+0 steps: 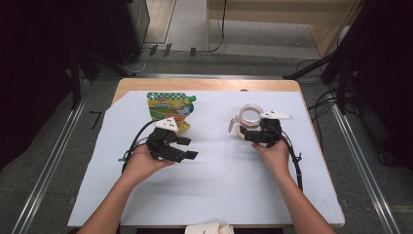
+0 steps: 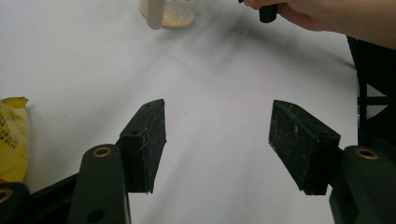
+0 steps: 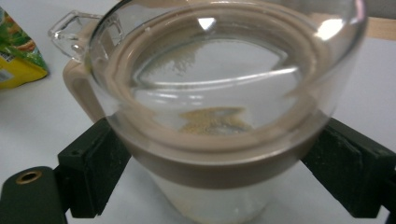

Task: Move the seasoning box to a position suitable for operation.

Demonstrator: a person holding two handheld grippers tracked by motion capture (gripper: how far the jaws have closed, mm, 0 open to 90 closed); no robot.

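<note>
A clear jar [image 1: 251, 117] with a beige collar, a beige handle and a clear domed lid stands on the white sheet at the right. A little tan powder lies in its bottom [image 3: 212, 122]. My right gripper [image 1: 253, 134] reaches it from the near side, and in the right gripper view my right gripper [image 3: 217, 154] has a black pad against each side of the jar. A green and yellow spouted pouch [image 1: 169, 108] lies flat at the back left. My left gripper [image 1: 187, 148] hovers just in front of it, and my left gripper [image 2: 217, 135] is open over bare sheet.
A white sheet [image 1: 219, 175] covers most of the wooden table [image 1: 204, 84]. A white object [image 1: 209, 228] sits at the front edge. The left gripper view shows the pouch's corner [image 2: 11, 135], the jar's base [image 2: 170, 14] and the other hand [image 2: 327, 16].
</note>
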